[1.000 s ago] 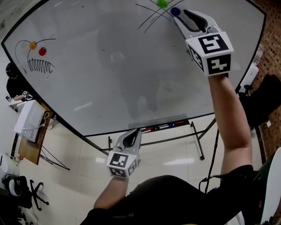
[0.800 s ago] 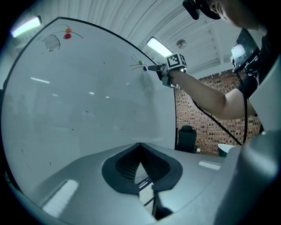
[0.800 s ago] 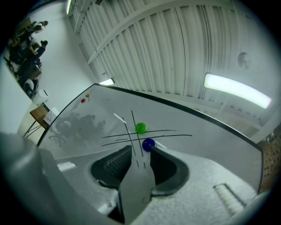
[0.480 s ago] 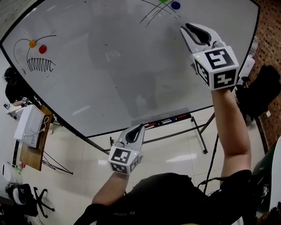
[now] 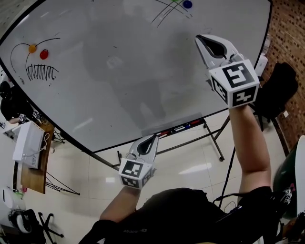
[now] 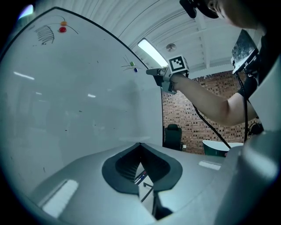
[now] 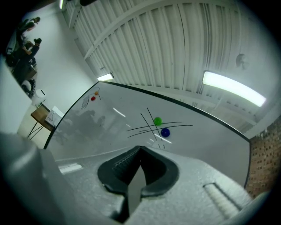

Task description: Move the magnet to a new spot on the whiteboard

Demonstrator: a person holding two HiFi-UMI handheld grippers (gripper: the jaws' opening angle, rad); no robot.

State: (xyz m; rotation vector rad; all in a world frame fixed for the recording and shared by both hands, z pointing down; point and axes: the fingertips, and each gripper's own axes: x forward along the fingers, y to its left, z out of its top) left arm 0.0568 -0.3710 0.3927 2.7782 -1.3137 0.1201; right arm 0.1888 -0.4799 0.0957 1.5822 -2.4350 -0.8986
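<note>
The blue magnet (image 5: 187,4) sits on the whiteboard (image 5: 119,71) near its top edge, just beside a few crossing black lines (image 7: 151,125), with a green magnet (image 7: 157,121) close beside it. My right gripper (image 5: 199,37) is held up in front of the board, below the blue magnet and apart from it, touching neither the magnet nor, as far as I can tell, the board. Its jaws have just been closing and now meet, with nothing between them. In the right gripper view both magnets show above the joined tips, the blue one the nearer.

My left gripper (image 5: 154,137) is low, near the bottom edge of the board, well apart from the blue magnet. Its jaws are together too and hold nothing. Above its tips lies the board's tray (image 5: 181,128) with a few markers in it.

At the far left of the board, a red magnet (image 5: 44,54) and an orange magnet (image 5: 32,48) sit beside each other inside a drawn curve, over a row of scribbled teeth (image 5: 40,72), well apart from both grippers.
</note>
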